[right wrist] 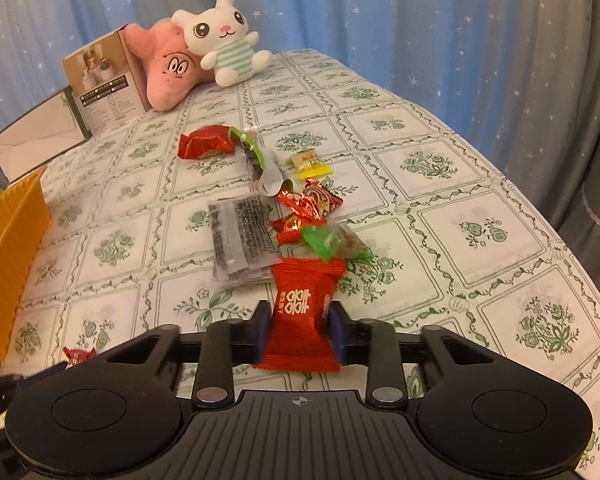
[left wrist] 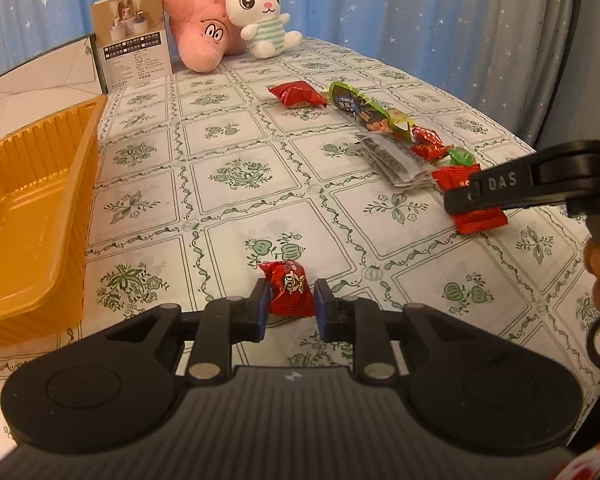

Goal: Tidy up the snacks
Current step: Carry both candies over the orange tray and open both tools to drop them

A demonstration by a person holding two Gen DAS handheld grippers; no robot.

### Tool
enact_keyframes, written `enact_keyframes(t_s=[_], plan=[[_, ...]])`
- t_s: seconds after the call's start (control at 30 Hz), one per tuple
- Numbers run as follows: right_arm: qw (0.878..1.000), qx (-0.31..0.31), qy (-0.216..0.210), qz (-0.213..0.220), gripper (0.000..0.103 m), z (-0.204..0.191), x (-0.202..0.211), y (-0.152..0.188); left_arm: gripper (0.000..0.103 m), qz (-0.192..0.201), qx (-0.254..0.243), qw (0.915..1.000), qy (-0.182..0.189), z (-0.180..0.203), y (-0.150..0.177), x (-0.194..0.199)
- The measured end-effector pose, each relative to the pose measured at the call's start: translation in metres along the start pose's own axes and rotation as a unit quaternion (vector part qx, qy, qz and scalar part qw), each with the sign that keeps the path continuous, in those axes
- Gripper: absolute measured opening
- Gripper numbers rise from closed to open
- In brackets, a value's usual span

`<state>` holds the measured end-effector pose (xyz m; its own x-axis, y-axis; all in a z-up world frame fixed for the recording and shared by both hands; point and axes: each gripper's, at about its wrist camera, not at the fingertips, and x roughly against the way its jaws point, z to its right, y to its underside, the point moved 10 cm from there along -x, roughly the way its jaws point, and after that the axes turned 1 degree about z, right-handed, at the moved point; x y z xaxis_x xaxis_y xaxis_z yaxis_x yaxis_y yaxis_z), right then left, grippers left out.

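The left tongs (left wrist: 289, 300) pinched a small red foil candy (left wrist: 288, 289); the right tongs (right wrist: 299, 330) clamped a red snack packet (right wrist: 300, 312) between their fingers.

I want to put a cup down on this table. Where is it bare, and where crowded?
Bare cloth lies between the orange tray and the snack pile, and along the table's right edge. The pile itself is crowded; plush toys and a box fill the far corner.

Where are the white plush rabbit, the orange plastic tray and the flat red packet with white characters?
White plush rabbit (right wrist: 220, 36), right wrist view: on its face.
Orange plastic tray (left wrist: 28, 216), left wrist view: on its inner floor.
Flat red packet with white characters (right wrist: 300, 320), right wrist view: on its middle, between the gripper's fingers.
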<state>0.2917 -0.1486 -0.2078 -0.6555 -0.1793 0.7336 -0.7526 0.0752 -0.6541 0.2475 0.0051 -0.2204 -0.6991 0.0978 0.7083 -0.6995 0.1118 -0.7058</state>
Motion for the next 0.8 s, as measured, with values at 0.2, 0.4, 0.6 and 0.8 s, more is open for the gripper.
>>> enact_keyframes(t_s=[0.2, 0.4, 0.6, 0.8], plan=[[1.000, -0.003, -0.007, -0.003, 0.027, -0.002, 0.013, 0.012, 0.018, 0.000, 0.009, 0.9999, 0.005, -0.002, -0.002, -0.002], [1.000, 0.006, -0.019, -0.005, 0.027, -0.009, 0.033, 0.028, 0.015, -0.002, 0.028, 0.9996, 0.009, -0.003, 0.000, 0.005], [0.999, 0.014, -0.034, -0.003, 0.027, -0.020, 0.048, 0.037, 0.015, 0.007, 0.036, 0.9993, 0.010, -0.003, -0.001, 0.024], [0.998, 0.028, -0.061, 0.018, 0.027, -0.045, 0.069, 0.025, 0.015, 0.031, 0.050, 0.9983, 0.002, -0.018, -0.016, 0.052]])
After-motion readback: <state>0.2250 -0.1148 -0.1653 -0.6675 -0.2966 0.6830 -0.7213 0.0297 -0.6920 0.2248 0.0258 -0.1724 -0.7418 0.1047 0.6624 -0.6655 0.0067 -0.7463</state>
